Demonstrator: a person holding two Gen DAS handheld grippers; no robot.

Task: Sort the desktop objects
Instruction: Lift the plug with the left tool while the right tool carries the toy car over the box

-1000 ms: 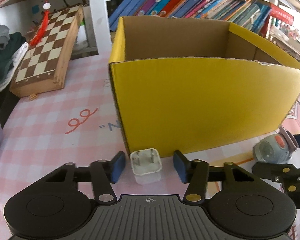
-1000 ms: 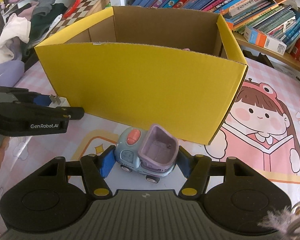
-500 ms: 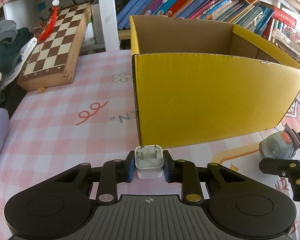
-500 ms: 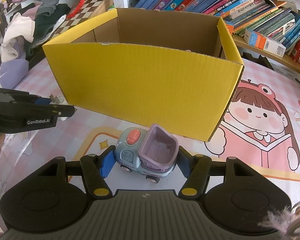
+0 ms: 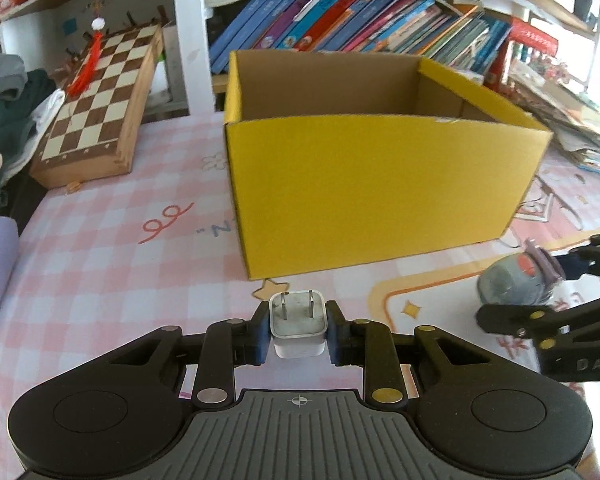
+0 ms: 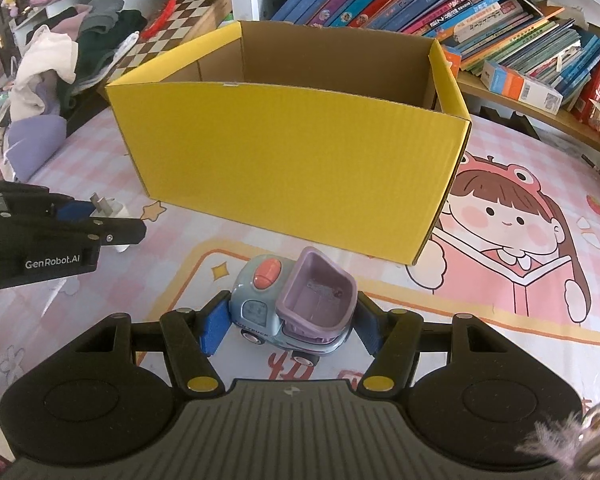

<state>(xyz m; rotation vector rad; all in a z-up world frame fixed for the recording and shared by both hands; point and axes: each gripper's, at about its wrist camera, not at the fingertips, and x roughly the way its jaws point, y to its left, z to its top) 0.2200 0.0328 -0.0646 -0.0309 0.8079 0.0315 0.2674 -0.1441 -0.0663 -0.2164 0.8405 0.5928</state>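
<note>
My left gripper (image 5: pixel 298 332) is shut on a white two-prong charger plug (image 5: pixel 298 326), which it holds above the pink checked tablecloth, a short way in front of the yellow cardboard box (image 5: pixel 380 184). The right wrist view shows the same plug (image 6: pixel 110 210) at the far left. There, my right gripper (image 6: pixel 290 330) has its pads against both sides of a blue-and-purple toy truck (image 6: pixel 296 304), just ahead of the box (image 6: pixel 292 168). In the left wrist view the truck (image 5: pixel 512 280) is at the right. The box is open at the top, and what I see of its inside is bare.
A wooden chessboard (image 5: pixel 100 108) leans at the back left with a red tassel hanging over it. Bookshelves (image 5: pixel 340 12) run behind the box. A pile of clothes (image 6: pixel 68 60) and a purple cushion (image 6: pixel 32 144) lie at the left table edge.
My left gripper closed on the charger plug, then rose and drew back from the box. The right gripper kept the truck between its fingers while the scene behind shifted slightly.
</note>
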